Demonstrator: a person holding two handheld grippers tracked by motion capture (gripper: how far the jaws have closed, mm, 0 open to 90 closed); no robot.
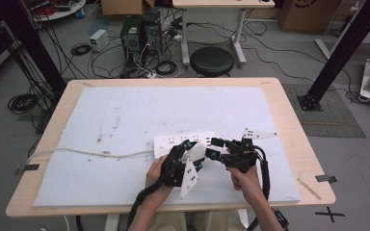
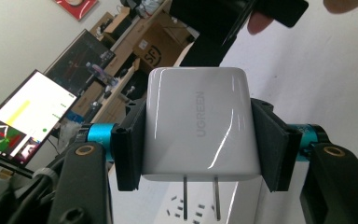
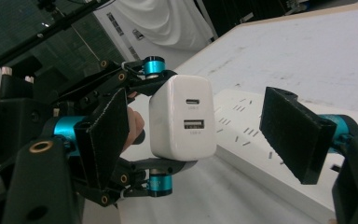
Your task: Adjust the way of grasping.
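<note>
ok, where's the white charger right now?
The white UGREEN charger is clamped in the left gripper, prongs pointing down just above the white power strip near the table's middle. The right gripper is open around it.

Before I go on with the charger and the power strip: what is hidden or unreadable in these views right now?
- Charger prong tips: cut off by the bottom edge, left gripper view, so their gap to the power strip is unknown.
- Charger in the high view: mostly hidden by the left gripper.
- Power strip switch state: too small, high view.
- Cord's far end: drops off the table's left edge.
</note>
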